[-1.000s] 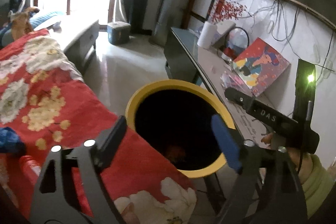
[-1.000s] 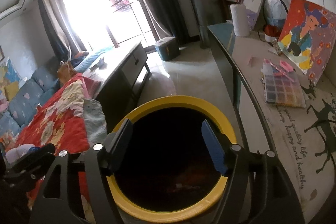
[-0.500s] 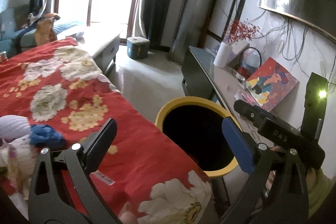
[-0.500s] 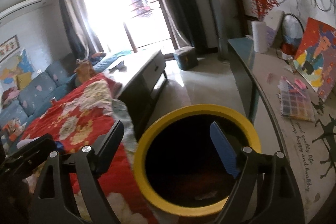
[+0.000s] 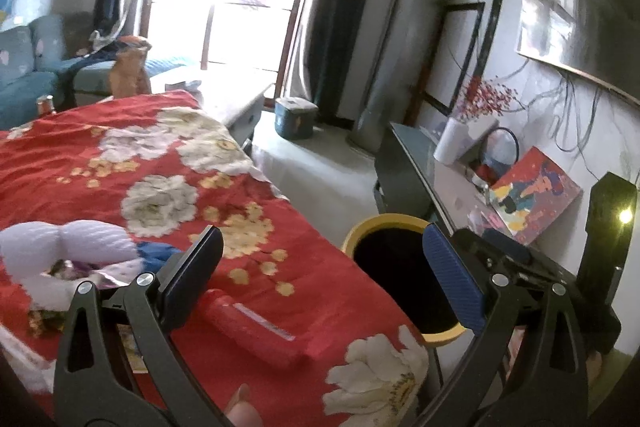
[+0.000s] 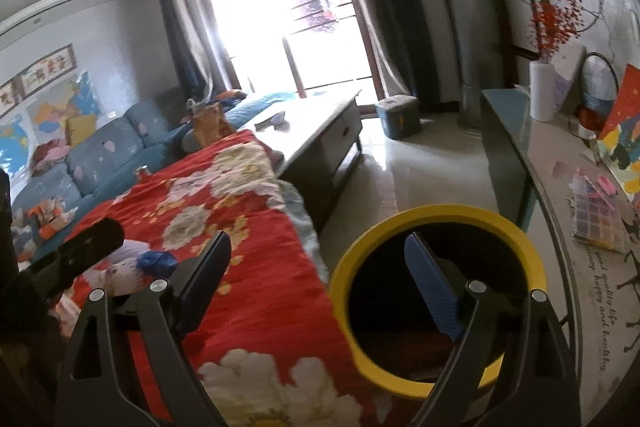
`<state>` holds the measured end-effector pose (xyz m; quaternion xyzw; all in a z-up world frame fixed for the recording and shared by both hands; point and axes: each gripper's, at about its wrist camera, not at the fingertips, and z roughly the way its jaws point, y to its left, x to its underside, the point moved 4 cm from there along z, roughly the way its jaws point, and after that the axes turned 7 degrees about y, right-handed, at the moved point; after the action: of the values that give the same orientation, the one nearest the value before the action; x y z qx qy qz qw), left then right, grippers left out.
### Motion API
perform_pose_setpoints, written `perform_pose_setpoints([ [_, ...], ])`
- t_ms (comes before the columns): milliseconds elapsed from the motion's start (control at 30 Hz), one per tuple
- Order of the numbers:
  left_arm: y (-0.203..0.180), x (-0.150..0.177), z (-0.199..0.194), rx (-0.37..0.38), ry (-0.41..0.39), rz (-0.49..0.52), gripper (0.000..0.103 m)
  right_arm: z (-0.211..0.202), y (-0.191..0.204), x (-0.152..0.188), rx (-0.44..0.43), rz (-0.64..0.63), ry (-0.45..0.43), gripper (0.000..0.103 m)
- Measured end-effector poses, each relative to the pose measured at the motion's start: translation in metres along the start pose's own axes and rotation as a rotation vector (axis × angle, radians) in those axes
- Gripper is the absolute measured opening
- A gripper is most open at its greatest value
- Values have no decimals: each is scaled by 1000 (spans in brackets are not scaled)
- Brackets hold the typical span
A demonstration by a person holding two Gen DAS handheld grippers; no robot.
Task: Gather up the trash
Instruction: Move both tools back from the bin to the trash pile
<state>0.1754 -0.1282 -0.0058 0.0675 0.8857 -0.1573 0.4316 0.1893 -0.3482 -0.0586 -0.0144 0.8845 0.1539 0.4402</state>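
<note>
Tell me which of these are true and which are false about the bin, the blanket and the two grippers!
1. The bin has a yellow rim. True.
2. The left gripper is holding trash. False: its fingers are spread apart with nothing between them.
3. The blanket is red with flowers. True.
4. The bin stands on the blanket. False: it stands on the floor beside it.
5. The right gripper is shut tight. False: its fingers are wide apart and empty; they have just been opening.

You're working in a home living room: blue sofa (image 6: 108,163), coffee table (image 6: 320,123), curtained balcony door (image 6: 304,11).
</note>
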Motion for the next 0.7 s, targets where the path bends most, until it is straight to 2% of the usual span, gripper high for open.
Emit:
perform_pose_setpoints([
  [700, 91, 4, -56, -157, -85, -147, 92, 23, 111, 22, -171, -176, 97, 86],
])
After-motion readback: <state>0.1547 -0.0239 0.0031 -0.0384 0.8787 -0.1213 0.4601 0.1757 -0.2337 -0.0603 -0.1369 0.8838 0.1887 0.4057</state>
